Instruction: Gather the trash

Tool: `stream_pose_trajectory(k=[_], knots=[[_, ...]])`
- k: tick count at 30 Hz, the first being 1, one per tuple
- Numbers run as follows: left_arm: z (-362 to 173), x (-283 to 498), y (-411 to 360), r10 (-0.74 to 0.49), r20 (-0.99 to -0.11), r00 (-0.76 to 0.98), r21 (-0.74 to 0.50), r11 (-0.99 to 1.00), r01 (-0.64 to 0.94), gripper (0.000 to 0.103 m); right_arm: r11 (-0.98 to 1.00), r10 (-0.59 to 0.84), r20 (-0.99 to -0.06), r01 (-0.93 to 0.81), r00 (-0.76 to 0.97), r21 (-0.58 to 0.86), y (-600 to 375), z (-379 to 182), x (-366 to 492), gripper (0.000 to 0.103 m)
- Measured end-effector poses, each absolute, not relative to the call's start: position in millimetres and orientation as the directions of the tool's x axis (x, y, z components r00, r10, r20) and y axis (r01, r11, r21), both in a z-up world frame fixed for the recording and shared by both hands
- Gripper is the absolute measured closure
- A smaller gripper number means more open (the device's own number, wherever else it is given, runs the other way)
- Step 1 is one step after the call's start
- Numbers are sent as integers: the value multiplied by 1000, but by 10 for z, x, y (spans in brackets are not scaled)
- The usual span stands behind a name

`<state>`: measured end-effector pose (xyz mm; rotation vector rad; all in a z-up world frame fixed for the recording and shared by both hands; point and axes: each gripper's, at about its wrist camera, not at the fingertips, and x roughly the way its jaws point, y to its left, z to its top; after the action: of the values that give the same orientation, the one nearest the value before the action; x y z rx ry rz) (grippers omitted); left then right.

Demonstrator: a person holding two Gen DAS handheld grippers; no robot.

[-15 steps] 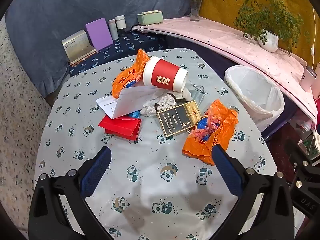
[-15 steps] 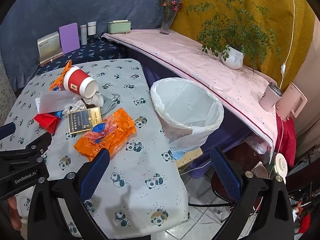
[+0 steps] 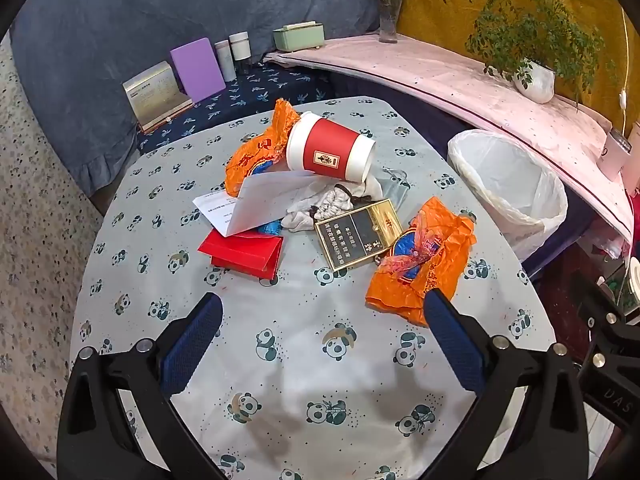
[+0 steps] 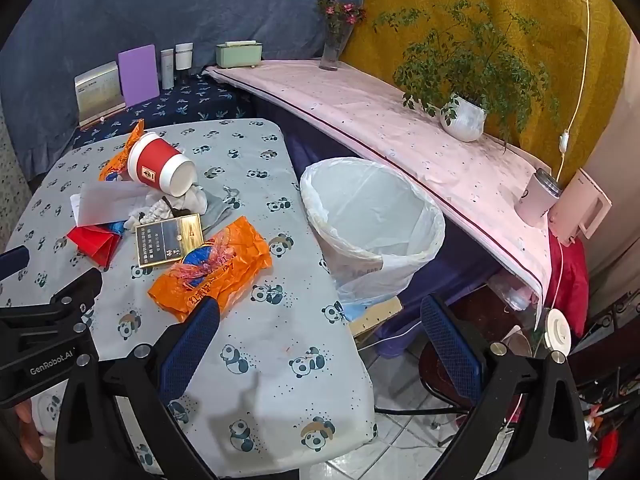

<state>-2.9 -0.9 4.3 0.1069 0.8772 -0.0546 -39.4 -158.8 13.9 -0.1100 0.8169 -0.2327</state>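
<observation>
**Litter heaped mid-table, both hand-held grippers spread wide and empty**

Left wrist view: the table (image 3: 304, 360) wore a pale grey cloth printed with small pandas, its corners rounded. The trash sat in a loose heap around the table's middle. A red paper cup (image 3: 330, 153) with white rim lay on its side atop a crumpled orange plastic bag (image 3: 256, 152) toward the far edge. Below it lay a folded white paper sheet (image 3: 260, 202), a wrinkled whitish cloth (image 3: 328, 206), and a flat red folded card (image 3: 244, 254). A glossy black-and-gold flat box (image 3: 358, 234) rested beside a second crinkled orange bag (image 3: 424, 264) near the right edge. Just off that edge stood a bin lined with thin white plastic (image 3: 516, 184). The left hand-held gripper (image 3: 322, 344) hung over the near bare cloth, its blue textured pads wide apart, nothing between them.

Right wrist view: a long shelf draped in pink cloth (image 4: 400, 120) ran along a mustard-yellow wall, carrying a leafy plant in a round white pot (image 4: 464, 120) and a glass vase of flowers (image 4: 332, 52). Dark blue fabric hung behind the table's far edge. The floor was pale tile. The right hand-held gripper (image 4: 318, 334) hovered at the table's near right corner, jaws fully spread and empty, the lined bin beyond them.
</observation>
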Motion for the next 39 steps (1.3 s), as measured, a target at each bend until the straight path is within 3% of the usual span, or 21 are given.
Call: stream_pose_trajectory(k=[39], knots=[[-10,-37,52,-3,-774,634,72,993,92,7,965,-262,-706,162,658,-207,-1600,177,-382,7]])
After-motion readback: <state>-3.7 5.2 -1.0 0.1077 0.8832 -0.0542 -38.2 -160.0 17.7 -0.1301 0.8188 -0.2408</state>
